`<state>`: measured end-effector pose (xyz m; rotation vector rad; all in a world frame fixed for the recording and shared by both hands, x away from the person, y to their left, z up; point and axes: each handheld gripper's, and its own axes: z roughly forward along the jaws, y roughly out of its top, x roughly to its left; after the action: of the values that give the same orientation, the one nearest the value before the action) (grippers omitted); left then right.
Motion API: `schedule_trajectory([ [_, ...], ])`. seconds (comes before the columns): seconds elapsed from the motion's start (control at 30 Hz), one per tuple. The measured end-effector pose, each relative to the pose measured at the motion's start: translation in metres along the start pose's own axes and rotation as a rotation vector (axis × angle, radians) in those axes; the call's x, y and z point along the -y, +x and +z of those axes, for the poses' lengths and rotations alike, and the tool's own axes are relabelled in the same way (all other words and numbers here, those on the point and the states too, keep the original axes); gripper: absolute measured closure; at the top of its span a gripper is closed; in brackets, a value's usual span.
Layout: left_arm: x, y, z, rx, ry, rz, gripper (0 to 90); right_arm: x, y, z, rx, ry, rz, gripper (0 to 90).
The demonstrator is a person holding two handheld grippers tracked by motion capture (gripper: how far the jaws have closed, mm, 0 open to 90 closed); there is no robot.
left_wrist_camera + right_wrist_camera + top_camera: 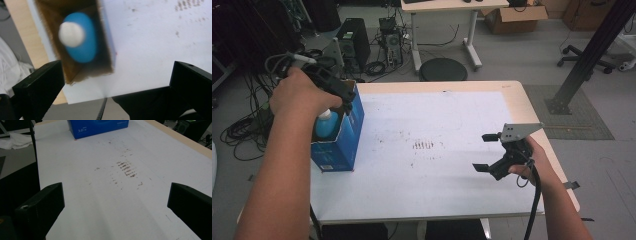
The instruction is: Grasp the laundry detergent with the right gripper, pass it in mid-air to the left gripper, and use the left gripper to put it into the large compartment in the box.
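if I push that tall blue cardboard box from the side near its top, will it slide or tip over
The tall blue cardboard box stands upright on a narrow base, so a high push probably tips it. The blue bottle with a white cap inside may add weight. Its open top likely flexes.

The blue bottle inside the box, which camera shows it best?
The left gripper view: it looks straight down into the open blue box at the blue bottle and its white cap, though blurred. The high view catches just its top. The right gripper view gives the box's side.
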<state>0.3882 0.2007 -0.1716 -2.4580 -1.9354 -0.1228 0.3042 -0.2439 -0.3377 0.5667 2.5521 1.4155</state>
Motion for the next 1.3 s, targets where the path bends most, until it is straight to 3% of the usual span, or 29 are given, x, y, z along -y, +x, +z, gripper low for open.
schedule_trajectory([
  [0.33, -0.003, -0.048, -0.003, 0.068, -0.006, 0.283, 0.2, -0.023, -0.004, -0.014, 0.021, 0.048, -0.050, 1.0],
  [0.5, 0.000, -0.064, 0.002, 0.081, -0.004, 0.388, 0.2, -0.040, -0.006, -0.020, 0.023, 0.114, -0.108, 1.1],
  [0.63, 0.005, -0.079, 0.005, 0.091, 0.003, 0.498, 0.2, -0.053, -0.011, -0.024, 0.022, 0.181, -0.145, 1.2],
  [0.8, 0.011, -0.096, 0.011, 0.069, 0.011, 0.656, 0.2, -0.065, -0.018, -0.027, 0.025, 0.269, -0.171, 1.4],
  [0.87, 0.013, -0.104, 0.015, 0.047, 0.010, 0.742, 0.2, -0.067, -0.021, -0.027, 0.022, 0.293, -0.171, 1.4],
  [0.97, 0.013, -0.111, 0.022, 0.038, 0.029, 0.804, 0.2, -0.068, -0.025, -0.025, 0.019, 0.321, -0.172, 1.5],
  [1.3, 0.009, -0.131, 0.038, 0.067, 0.069, 0.939, 0.2, -0.071, -0.039, -0.006, -0.024, 0.422, -0.213, 2.1],
])
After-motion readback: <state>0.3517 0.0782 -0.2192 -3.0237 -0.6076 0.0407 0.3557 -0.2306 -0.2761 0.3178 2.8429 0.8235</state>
